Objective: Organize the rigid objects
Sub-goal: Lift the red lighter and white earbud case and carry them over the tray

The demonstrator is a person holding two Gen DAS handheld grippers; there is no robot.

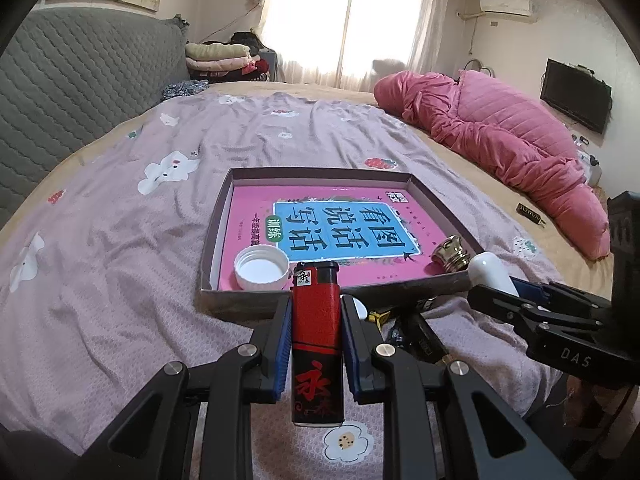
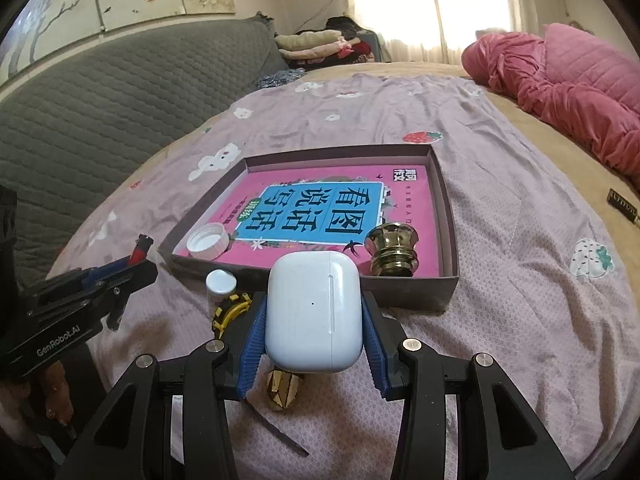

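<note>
The left gripper (image 1: 316, 320) squeezed a red lighter (image 1: 316, 340), and the right gripper (image 2: 314, 320) squeezed a white case (image 2: 314, 312). Both hung near the box (image 1: 224, 208), likely ready to go in.

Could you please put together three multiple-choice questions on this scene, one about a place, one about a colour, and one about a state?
1. Where is the white bottle cap?
A. In the box
B. On the pink quilt
C. Between gripper fingers

2. What colour is the lighter?
A. Green and white
B. Red and black
C. Yellow

3. What is the right gripper doing?
A. Hanging open and empty
B. Gripping the gold knob
C. Holding the white earbud case

Answers: 1 A, the cap lies in the box's near corner on the pink book; 2 B, its body is red above and black below; 3 C, both blue pads flank and press the case.
</note>
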